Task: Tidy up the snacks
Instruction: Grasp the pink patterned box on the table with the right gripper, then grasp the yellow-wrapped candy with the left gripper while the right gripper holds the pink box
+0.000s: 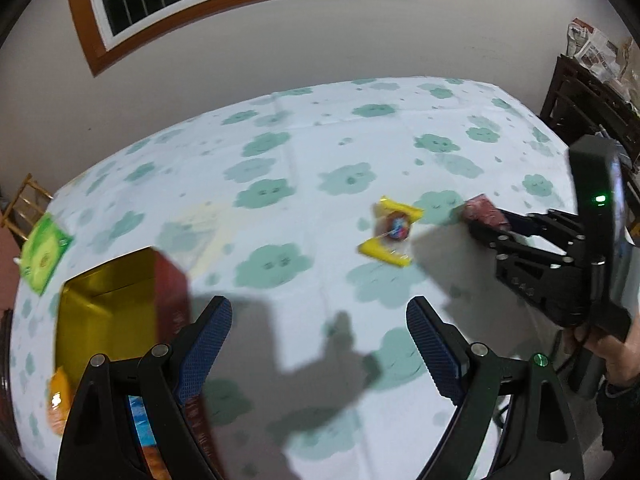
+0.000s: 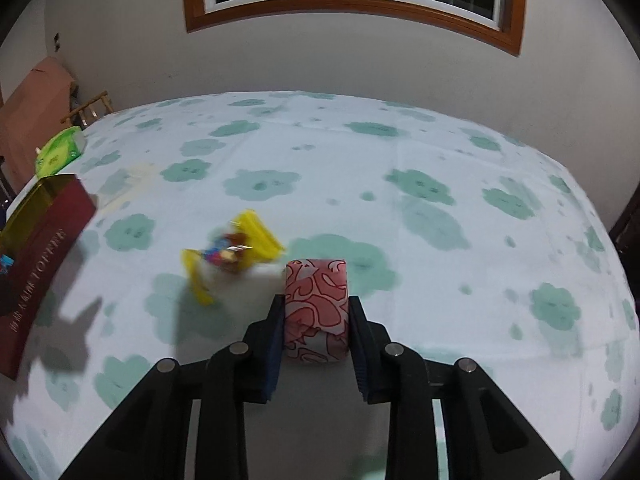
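A pink-and-red patterned snack packet [image 2: 316, 312] rests on the cloud-print tablecloth [image 2: 440, 208], and my right gripper [image 2: 316, 320] is shut on it, a pad pressing each side. The left wrist view has the same packet [image 1: 482, 210] at the tip of the right gripper [image 1: 486, 222]. A yellow-wrapped candy [image 2: 234, 254] lies just left of the packet; it is seen again as the candy [image 1: 394, 232] in the left wrist view. My left gripper [image 1: 320, 344] hangs open over bare cloth with nothing between its fingers. A dark red box [image 1: 120, 304] with a gold inside stands open at the left.
A green packet [image 1: 44, 254] lies at the table's far left edge. Orange and blue wrappers [image 1: 58, 400] sit by the box. A hand [image 1: 612, 356] holds the right gripper. Dark shelving [image 1: 592, 108] stands at the right, a wooden chair [image 2: 88, 110] behind the table's left.
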### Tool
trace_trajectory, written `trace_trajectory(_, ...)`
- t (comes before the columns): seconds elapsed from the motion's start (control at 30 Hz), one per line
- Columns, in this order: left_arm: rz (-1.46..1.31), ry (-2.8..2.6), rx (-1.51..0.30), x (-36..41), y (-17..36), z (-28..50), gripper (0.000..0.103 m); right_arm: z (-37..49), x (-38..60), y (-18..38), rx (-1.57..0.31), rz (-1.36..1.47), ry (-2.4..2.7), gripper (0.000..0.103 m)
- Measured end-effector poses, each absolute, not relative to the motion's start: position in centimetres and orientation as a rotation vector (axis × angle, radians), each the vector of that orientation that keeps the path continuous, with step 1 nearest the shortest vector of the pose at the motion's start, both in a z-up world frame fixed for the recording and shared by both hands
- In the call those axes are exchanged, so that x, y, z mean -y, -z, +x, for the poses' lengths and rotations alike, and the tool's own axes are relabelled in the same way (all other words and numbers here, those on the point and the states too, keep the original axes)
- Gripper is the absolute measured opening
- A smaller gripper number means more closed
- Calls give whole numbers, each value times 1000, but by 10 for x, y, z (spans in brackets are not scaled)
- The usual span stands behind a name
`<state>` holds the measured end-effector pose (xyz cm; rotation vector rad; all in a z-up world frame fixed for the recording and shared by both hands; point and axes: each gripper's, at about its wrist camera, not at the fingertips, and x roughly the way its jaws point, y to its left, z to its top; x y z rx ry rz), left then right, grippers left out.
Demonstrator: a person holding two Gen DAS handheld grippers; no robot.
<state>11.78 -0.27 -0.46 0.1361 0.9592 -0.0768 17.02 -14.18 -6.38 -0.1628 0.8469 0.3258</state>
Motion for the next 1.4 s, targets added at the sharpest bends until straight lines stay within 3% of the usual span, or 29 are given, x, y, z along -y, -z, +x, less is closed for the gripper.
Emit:
trace_trajectory(0.53, 131, 159, -947, 42, 38, 161, 87, 179, 252, 65, -862, -105, -151, 29)
trace_trajectory(0.73, 139, 164, -961, 47, 45, 171, 81, 181, 254, 67, -869, -101, -149, 29)
trace_trajectory(1.07, 131, 194, -983, 55, 52, 190, 58, 181, 255, 67, -871, -91, -153, 30)
trace_trajectory(1.17, 119, 196, -987, 55, 54, 194, 56, 181, 256, 67, -870, -93, -151, 30)
trace_trajectory(1.23, 117, 207, -994, 56, 57, 195, 45, 181, 255, 67, -871, -92, -152, 30)
trace_trajectory(1.27, 116, 211, -1004, 56, 58, 197, 32, 181, 255, 67, -871, -92, -151, 30)
trace_trajectory(1.4, 80, 217, -1020, 52, 61, 198, 22, 181, 255, 67, -871, -92, -152, 30)
